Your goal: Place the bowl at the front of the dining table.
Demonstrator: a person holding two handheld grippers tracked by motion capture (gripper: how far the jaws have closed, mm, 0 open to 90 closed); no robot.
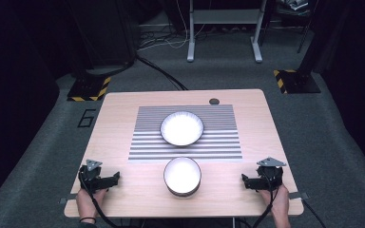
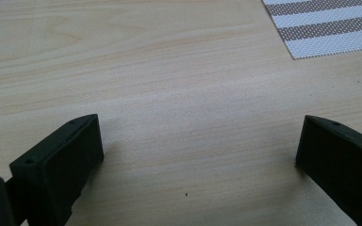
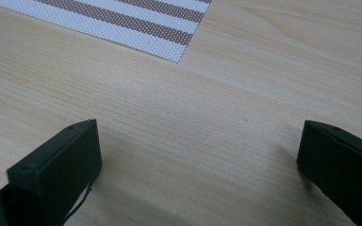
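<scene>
Here the two grippers rest at the near corners of the table (image 1: 123, 102), held by a person's hands at its near edge. The left gripper (image 1: 115, 178) sits at the near left corner and the right gripper (image 1: 244, 180) at the near right corner, each pointing inward with its jaws spread wide over bare wood and nothing between them; this reads as a ready stance, both tools equally placed to reach the centre. Between them, near the middle of the near edge, stands the smaller bowl (image 1: 182, 176), dark outside and white inside, just off the near edge of the striped mat (image 1: 147, 142). Farther in, the larger white bowl (image 1: 182, 128) with a scalloped rim sits at the middle of that mat. The mat's corner (image 2: 325, 28) also shows in the left gripper view. The table is pale wood grain with a dark round cap (image 1: 214, 101) at its far edge. Beyond, grey carpet carries cables, hazard-striped stand bases (image 1: 89, 89) and a grey metal frame (image 1: 223, 28) in a dim room.
</scene>
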